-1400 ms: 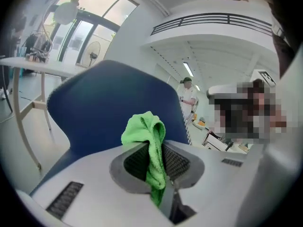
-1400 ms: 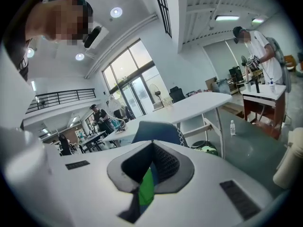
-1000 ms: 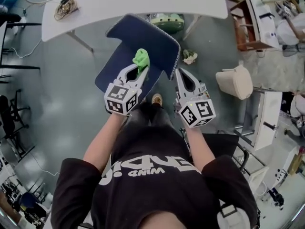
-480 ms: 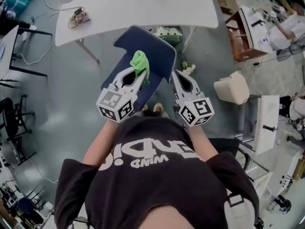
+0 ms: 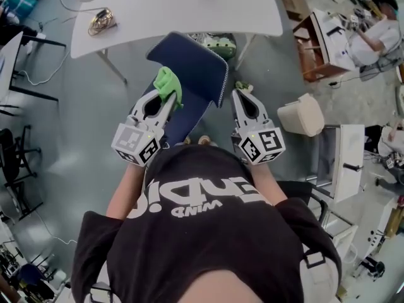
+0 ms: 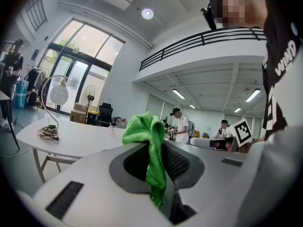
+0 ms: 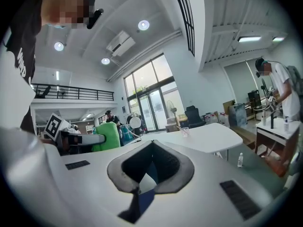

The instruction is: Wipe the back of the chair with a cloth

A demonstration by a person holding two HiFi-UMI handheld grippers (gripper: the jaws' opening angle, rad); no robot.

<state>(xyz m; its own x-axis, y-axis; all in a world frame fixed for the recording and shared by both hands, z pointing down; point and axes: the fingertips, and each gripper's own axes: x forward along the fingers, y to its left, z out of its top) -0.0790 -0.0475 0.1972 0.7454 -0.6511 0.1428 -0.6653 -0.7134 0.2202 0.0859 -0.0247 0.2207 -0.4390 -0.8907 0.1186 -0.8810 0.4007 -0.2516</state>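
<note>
We lose the chair (image 5: 189, 62) below its back: left gripper (image 5: 169, 98) and our torso (image 5: 208, 232) cover it. Beyond the chair, the table (image 5: 177, 11) is clipped at the top edge. The cloth (image 5: 166, 82) end vanishes between the jaws.

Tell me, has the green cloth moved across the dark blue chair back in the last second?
Yes. The green cloth, clamped in the left gripper, has slid left across the dark blue chair back, toward its left edge.

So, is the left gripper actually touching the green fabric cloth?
Touching. The left gripper view shows the bunched green fabric cloth pinched in the left gripper, whose jaws are closed on it.
</note>
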